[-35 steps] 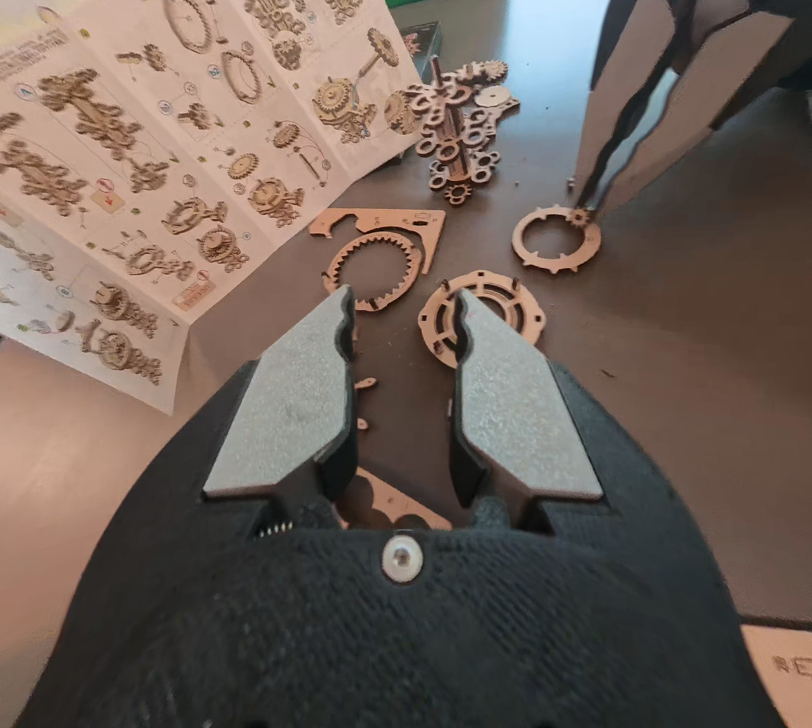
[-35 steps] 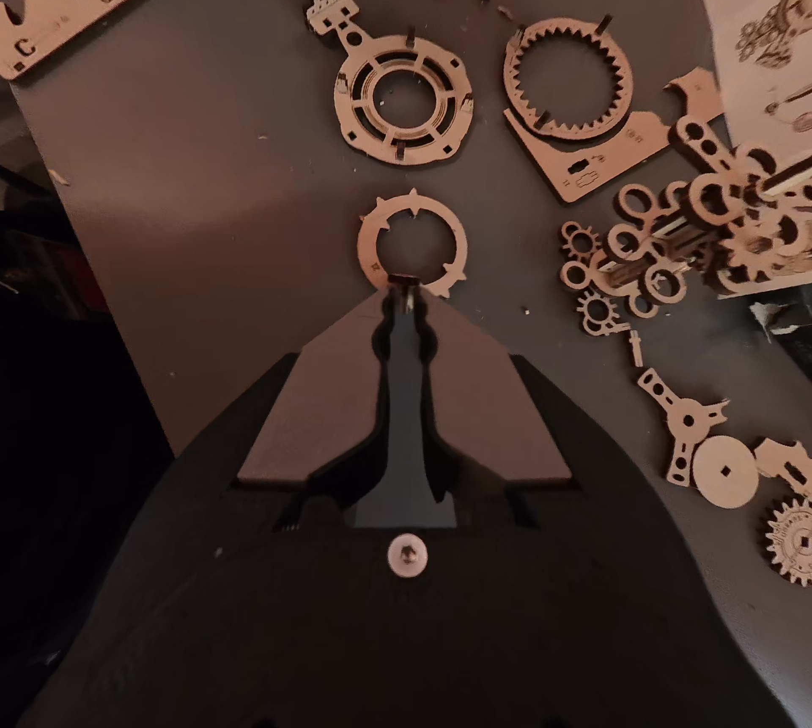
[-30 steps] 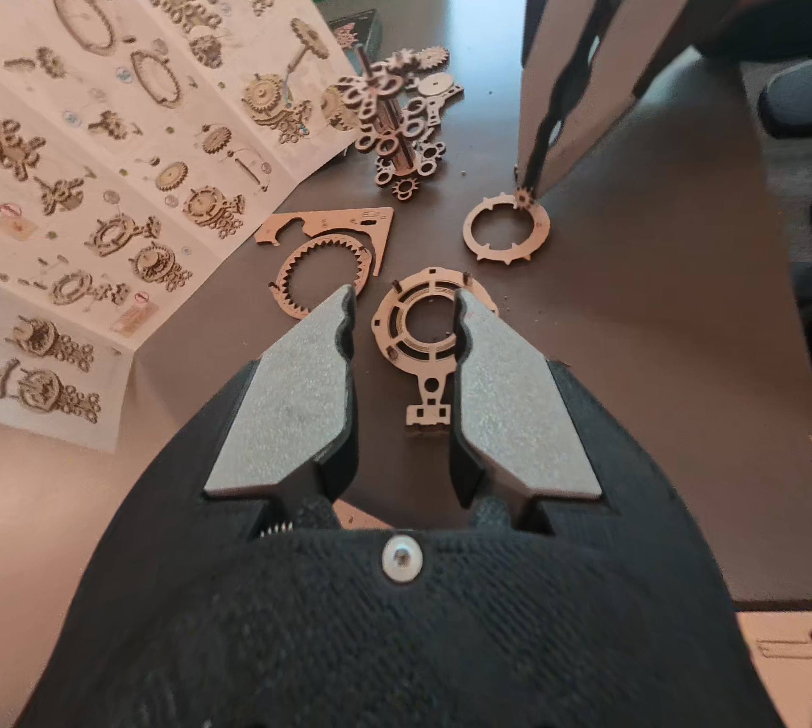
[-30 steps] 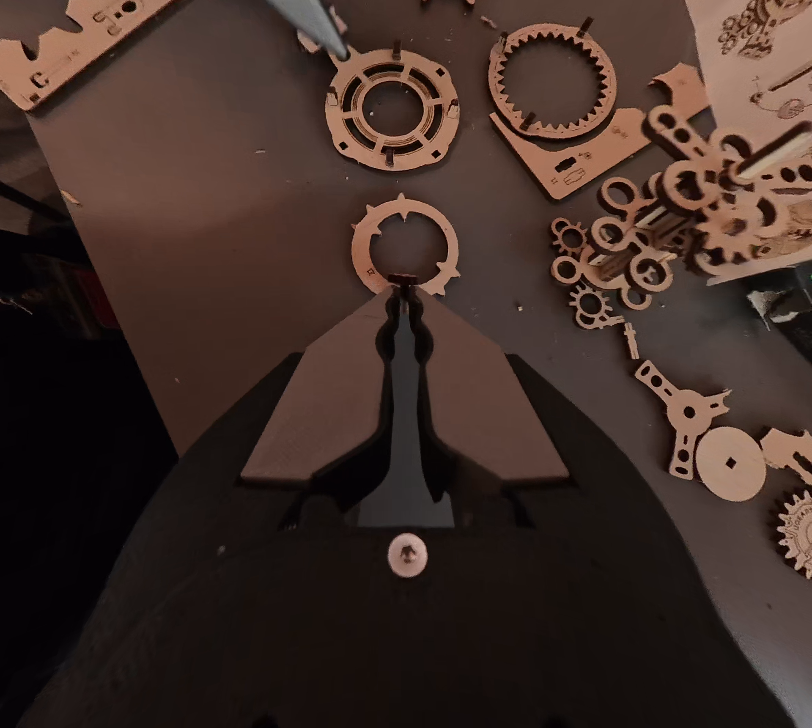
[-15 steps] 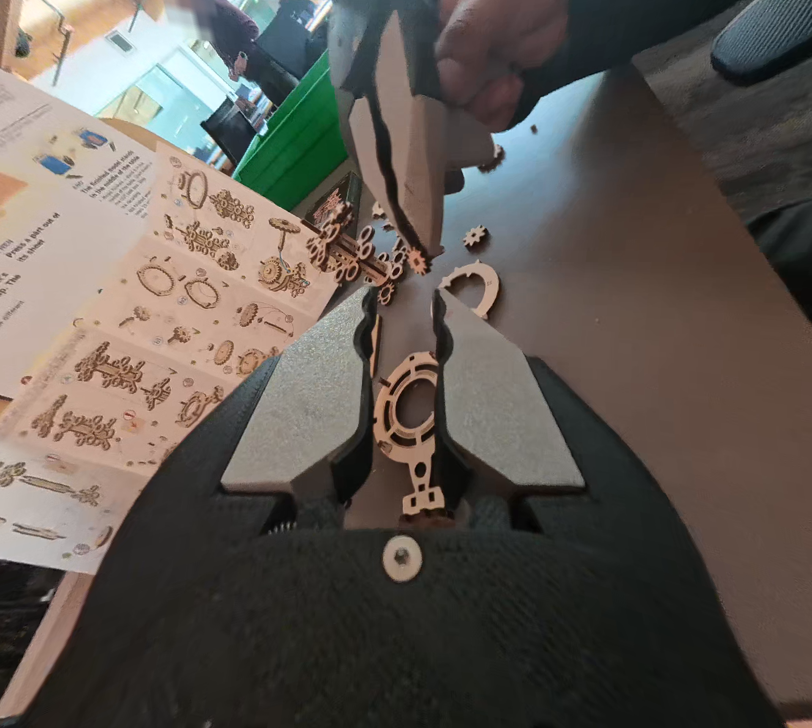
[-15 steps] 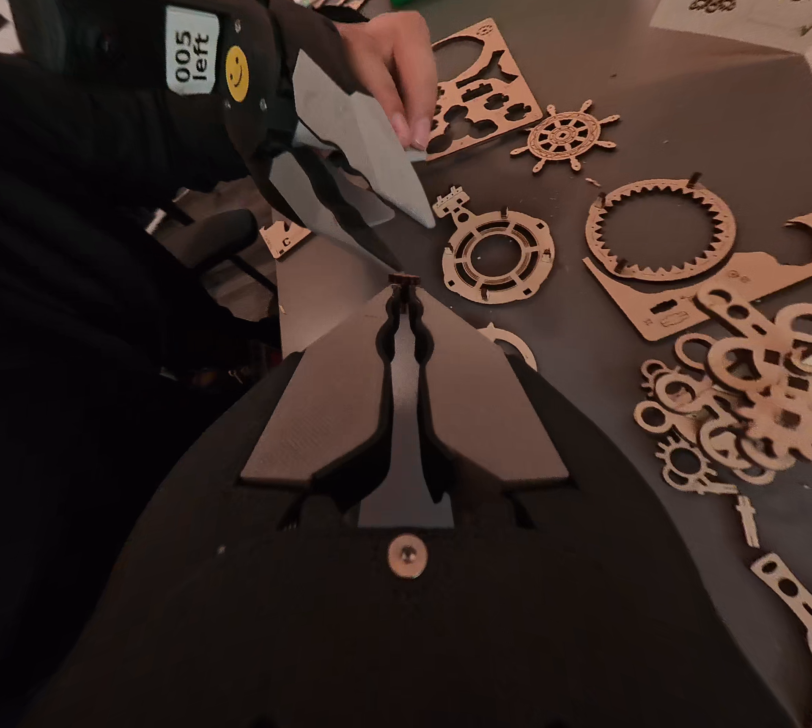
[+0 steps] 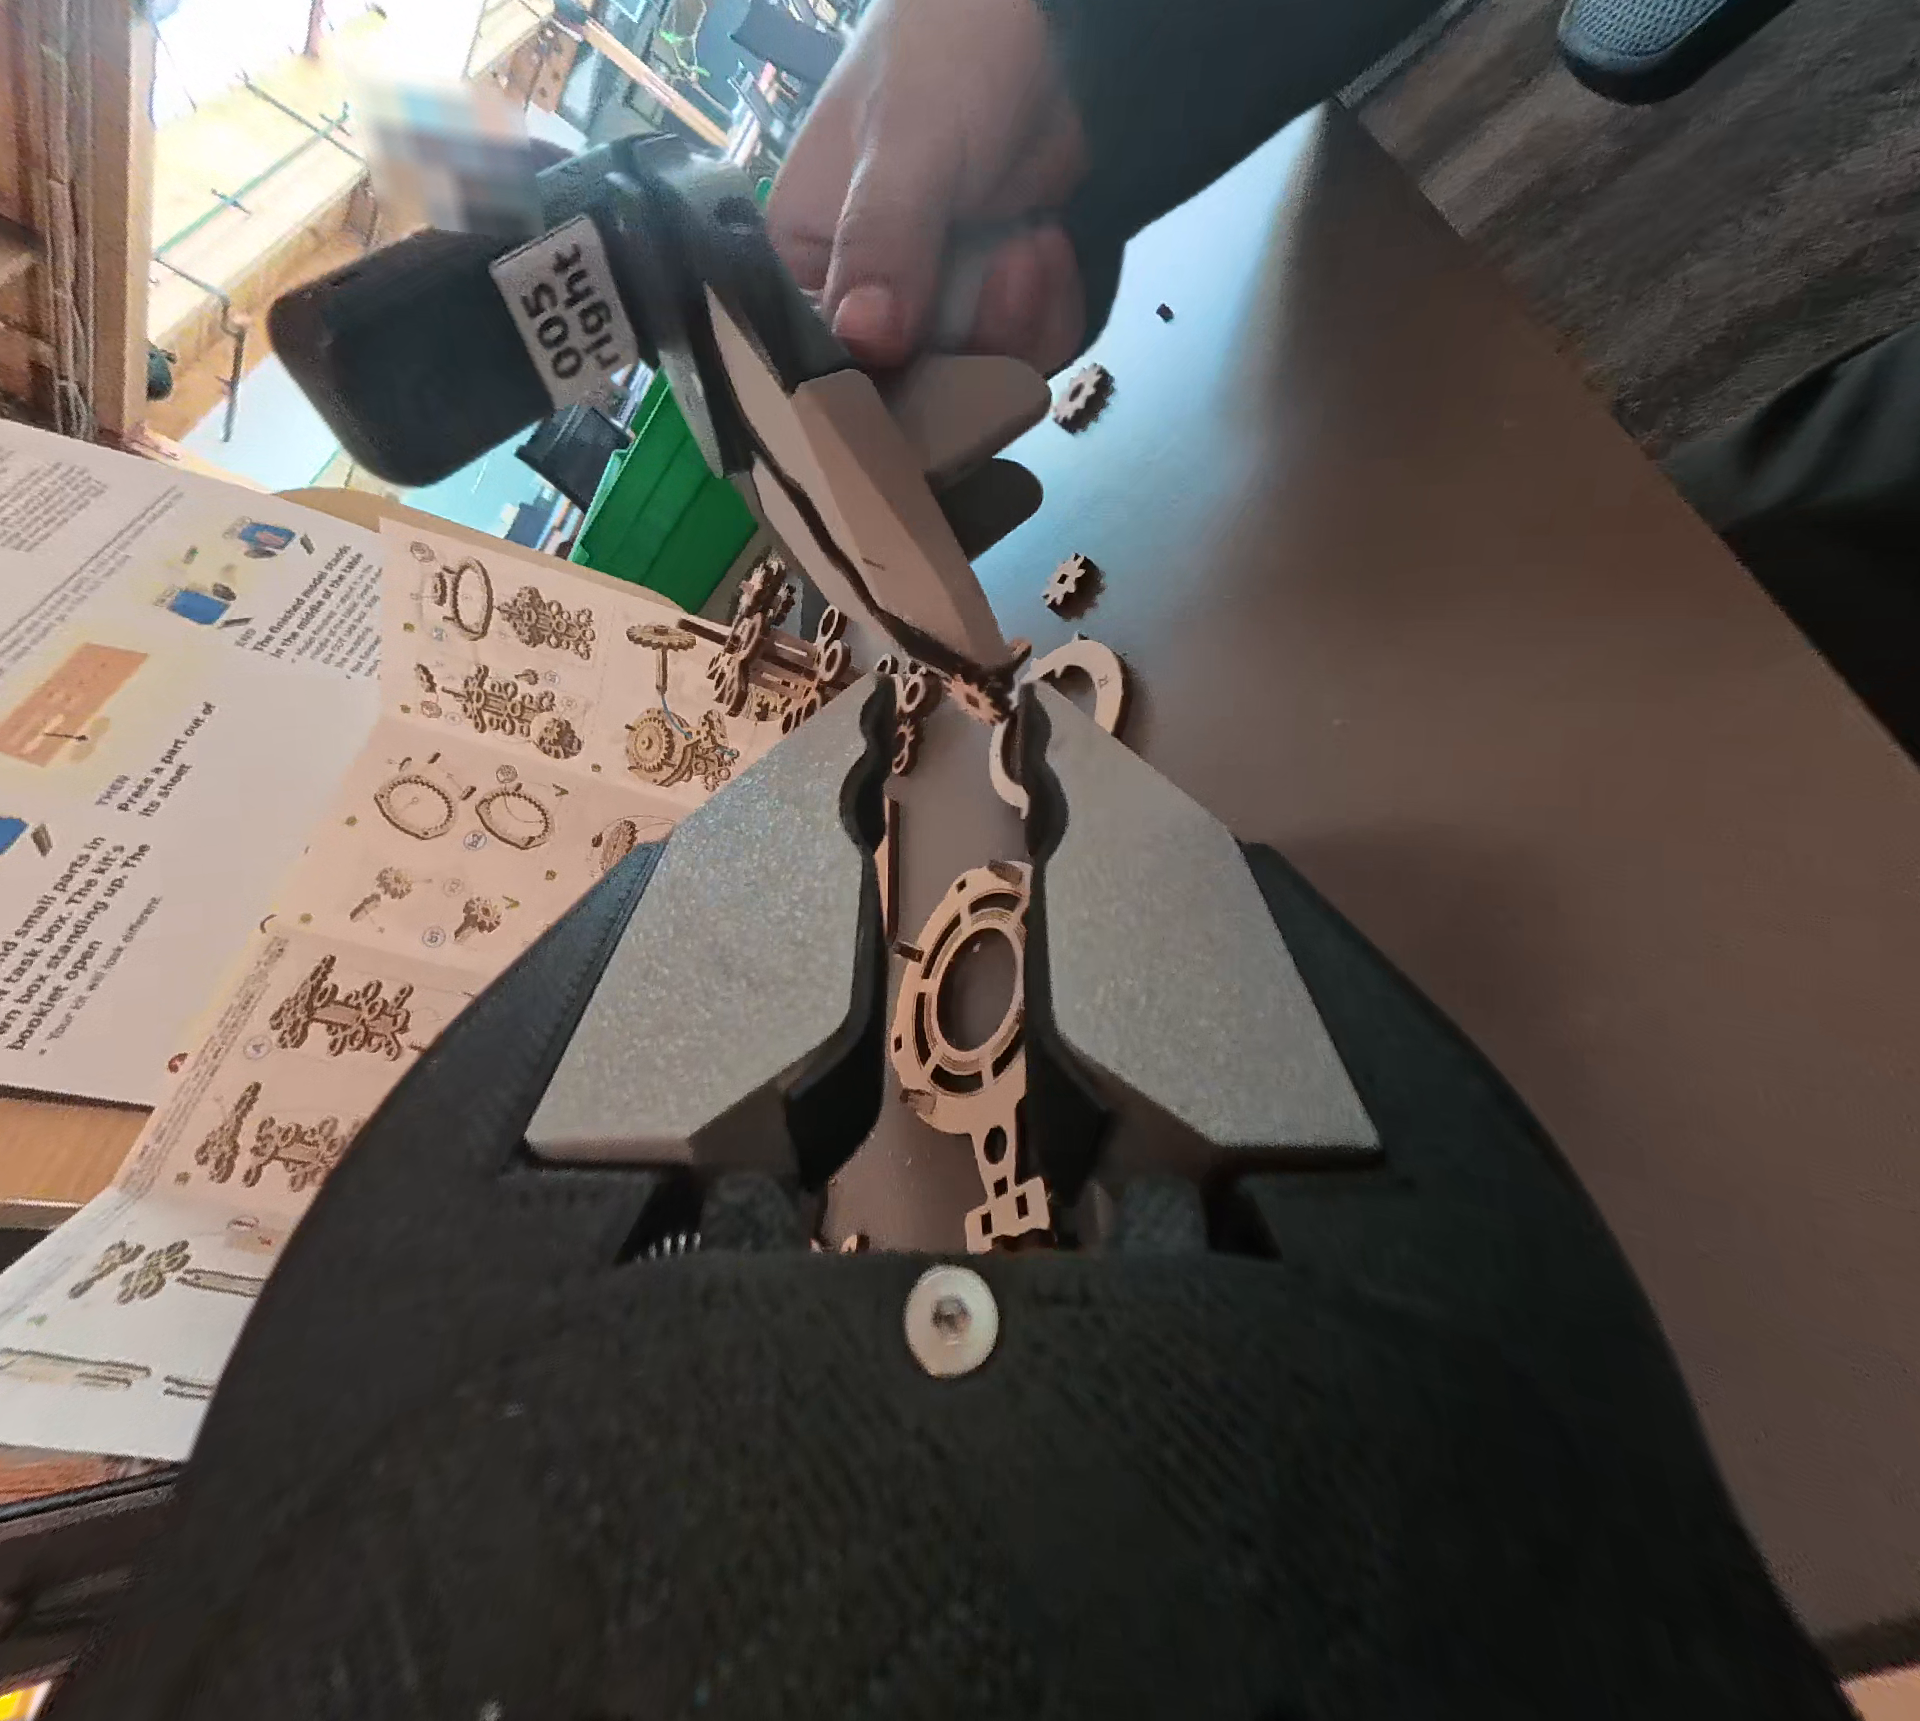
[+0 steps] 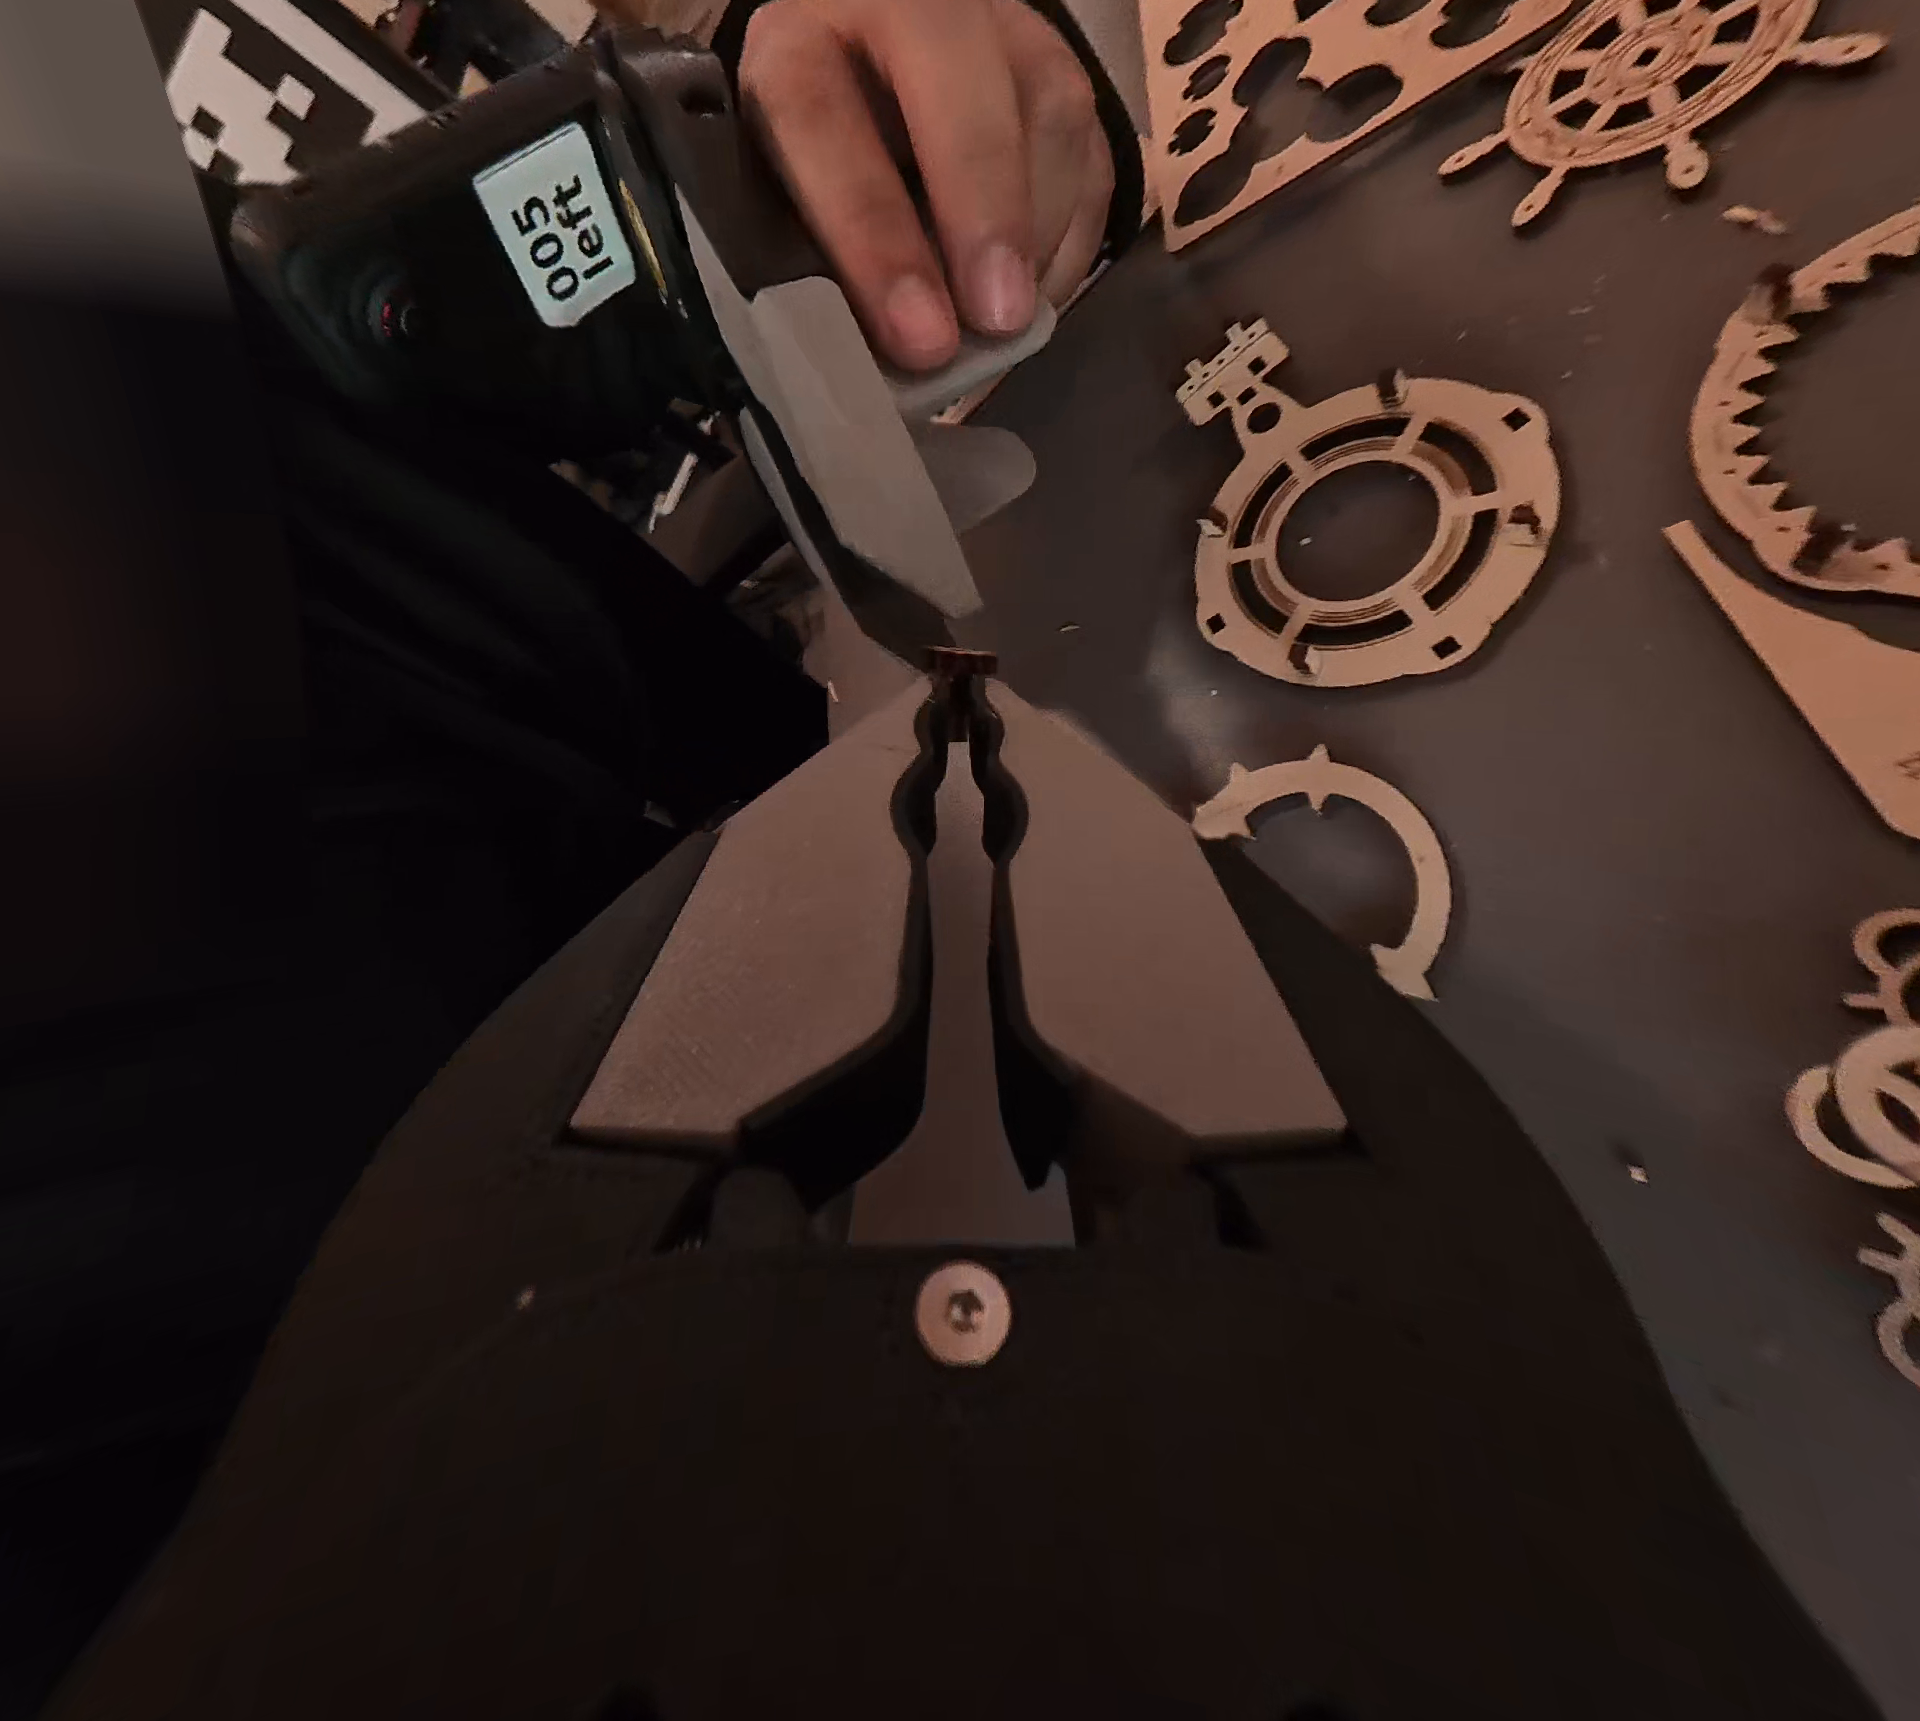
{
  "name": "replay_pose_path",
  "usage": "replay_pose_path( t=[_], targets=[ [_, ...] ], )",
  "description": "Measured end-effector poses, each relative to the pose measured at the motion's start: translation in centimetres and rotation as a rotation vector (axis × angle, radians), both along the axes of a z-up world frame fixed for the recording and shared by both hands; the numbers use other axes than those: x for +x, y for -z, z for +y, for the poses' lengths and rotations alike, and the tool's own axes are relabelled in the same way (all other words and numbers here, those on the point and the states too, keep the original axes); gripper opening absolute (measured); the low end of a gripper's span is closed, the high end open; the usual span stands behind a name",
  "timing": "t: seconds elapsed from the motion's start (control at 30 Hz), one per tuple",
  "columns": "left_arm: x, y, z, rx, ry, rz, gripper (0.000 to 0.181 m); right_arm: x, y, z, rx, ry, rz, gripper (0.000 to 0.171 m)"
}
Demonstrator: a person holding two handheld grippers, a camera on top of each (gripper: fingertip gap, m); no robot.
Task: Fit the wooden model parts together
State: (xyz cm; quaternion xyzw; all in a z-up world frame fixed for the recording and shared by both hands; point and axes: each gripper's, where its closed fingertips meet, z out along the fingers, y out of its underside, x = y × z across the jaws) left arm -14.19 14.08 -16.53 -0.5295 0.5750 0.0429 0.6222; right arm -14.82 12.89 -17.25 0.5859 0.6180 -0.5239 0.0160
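Observation:
My right gripper (image 8: 961, 721) is shut on a small wooden gear (image 8: 961, 661), pinched at the very tips. In the left wrist view the right gripper (image 7: 982, 674) comes down from the upper left and holds the gear (image 7: 971, 692) right at my left gripper's (image 7: 956, 715) tips. The left gripper is open with a narrow gap, empty, and raised off the table. A round wooden frame with a stem (image 7: 940, 1063) lies on the table below the gap; it also shows in the right wrist view (image 8: 1247, 414). An open wooden ring (image 8: 1429, 882) lies beside the right fingers.
An instruction sheet (image 7: 312, 788), a green box (image 7: 665, 497) and a partly built gear assembly (image 7: 769, 643) are on the left. Loose small gears (image 7: 1070, 585) lie beyond. A toothed ring (image 8: 1766, 445), a ship's wheel (image 8: 1652, 61) and a cut-out sheet (image 8: 1340, 9) lie farther off. The tips of both grippers are at nearly the same place.
The right gripper lifted the small gear off the open ring and carried it to the left gripper's tips. The left gripper tilted up and its gap narrowed.

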Motion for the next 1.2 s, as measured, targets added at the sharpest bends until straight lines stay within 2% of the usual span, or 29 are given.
replay_pose_path(
  t=[0.07,0.2,0.27,0.37,0.5,0.6,0.7,0.8,0.97,1.03,1.2],
  targets=[
    [0.1,0.3,-0.2,-0.001,0.01,0.02,0.02,0.0,0.2,-0.2,0.006,-0.017,-0.028,0.0],
    [0.3,0.0,-0.6,0.033,0.025,0.036,0.01,-0.4,-0.2,-0.3,0.002,-0.018,-0.036,0.0],
    [-0.2,-0.4,0.0,0.054,-0.016,0.038,0.009,-0.8,-0.7,0.4,-0.002,0.027,-0.016,0.0],
    [-1.1,-1.4,1.3,0.035,-0.099,-0.029,0.009,-1.4,-2.3,1.3,-0.025,0.089,0.064,0.011],
    [-2.4,-2.6,2.3,-0.123,-0.152,-0.228,0.009,-1.6,-4.4,2.9,0.037,0.19,0.207,0.018],
    [-3.2,-2.1,3.1,-0.359,-0.169,-0.388,0.009,-0.3,-5.3,3.9,0.143,0.248,0.277,0.019],
    [-4.1,-1.4,3.3,-0.537,-0.164,-0.481,0.009,2.1,-4.2,4.4,0.303,0.266,0.256,0.021],
    [-5.9,-2.7,3.8,-0.598,-0.17,-0.597,0.009,4.6,-2.1,5.7,0.486,0.312,0.167,0.022],
    [-7.3,-5.6,3.0,-0.705,-0.015,-0.809,0.009,7.3,-0.5,6.0,0.586,0.264,0.138,0.028],
    [-7.2,-5.4,2.9,-0.761,0.017,-0.836,0.009,7.6,0.0,6.1,0.597,0.235,0.147,0.029],
    [-6.5,-3.8,2.9,-0.794,-0.003,-0.773,0.01,8.2,2.6,6.7,0.642,0.194,0.072,0.03]
  ],
)
